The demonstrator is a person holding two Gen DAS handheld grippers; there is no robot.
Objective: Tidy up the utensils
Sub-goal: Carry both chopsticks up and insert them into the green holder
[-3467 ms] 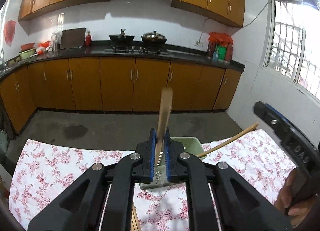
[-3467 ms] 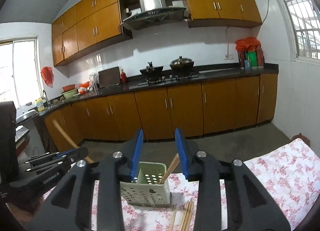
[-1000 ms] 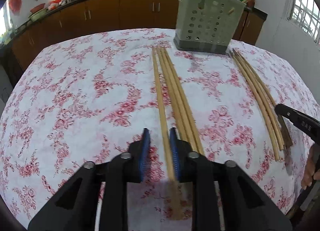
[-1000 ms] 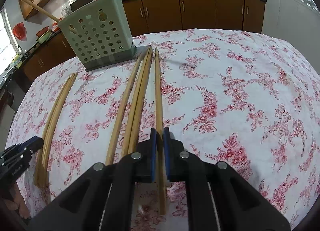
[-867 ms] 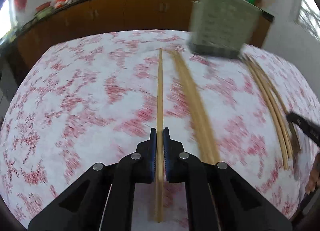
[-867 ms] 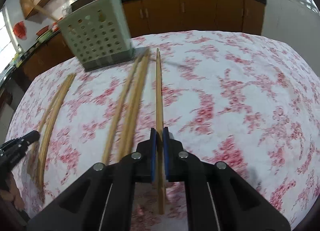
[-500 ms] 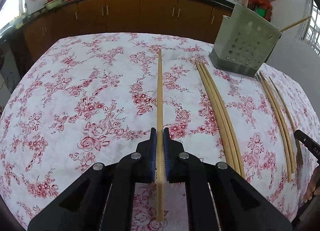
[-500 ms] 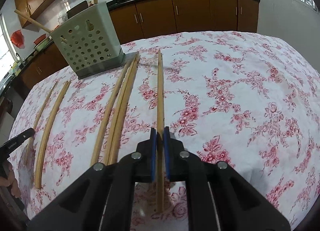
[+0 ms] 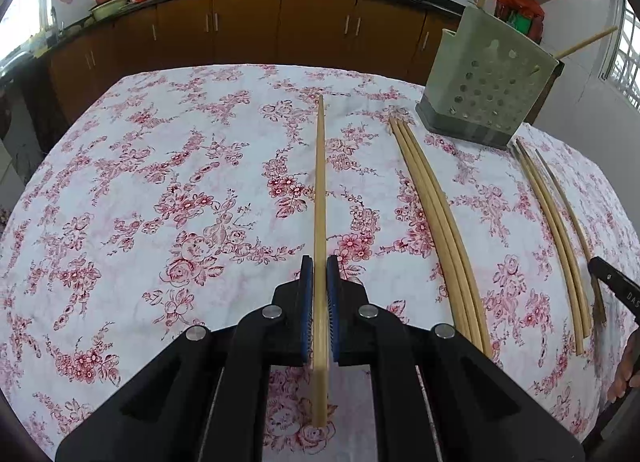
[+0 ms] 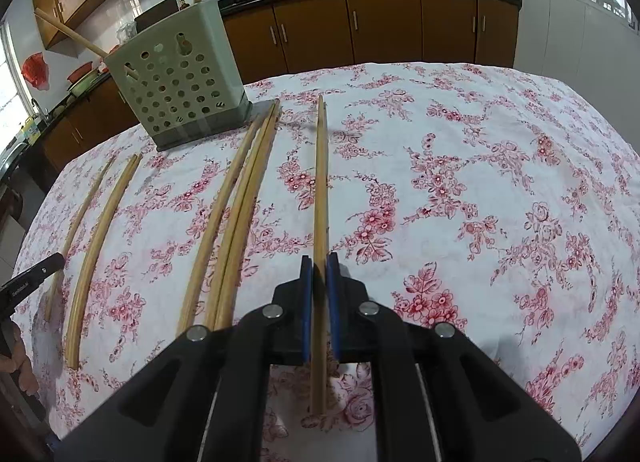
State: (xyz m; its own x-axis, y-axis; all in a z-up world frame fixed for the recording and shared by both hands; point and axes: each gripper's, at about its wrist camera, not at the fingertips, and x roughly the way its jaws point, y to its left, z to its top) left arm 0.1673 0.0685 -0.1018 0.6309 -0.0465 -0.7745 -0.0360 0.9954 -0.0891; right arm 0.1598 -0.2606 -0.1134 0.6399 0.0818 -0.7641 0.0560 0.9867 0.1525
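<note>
Nearest in each wrist view, a hand-held gripper is clenched on one chopstick. The left hand-held gripper (image 9: 319,276) grasps its chopstick (image 9: 319,190) near the blunt end, and the right hand-held gripper (image 10: 319,274) grasps its own chopstick (image 10: 320,190) the same way. Both sticks point away over the flowered cloth (image 9: 168,190) on the counter.

The step in hand looks like carrying each stick to the green perforated holder (image 9: 486,82) at the far side, which already has sticks in it. To do it well, keep the grip firm so the stick does not pivot, lift clear of the cloth before swinging, and tip the far end down into the holder's open top.

Loose bundles (image 9: 438,214) lie between the hand-held grippers and the holder; pass above them rather than through. Bringing the hands in one at a time should keep them from crossing.
</note>
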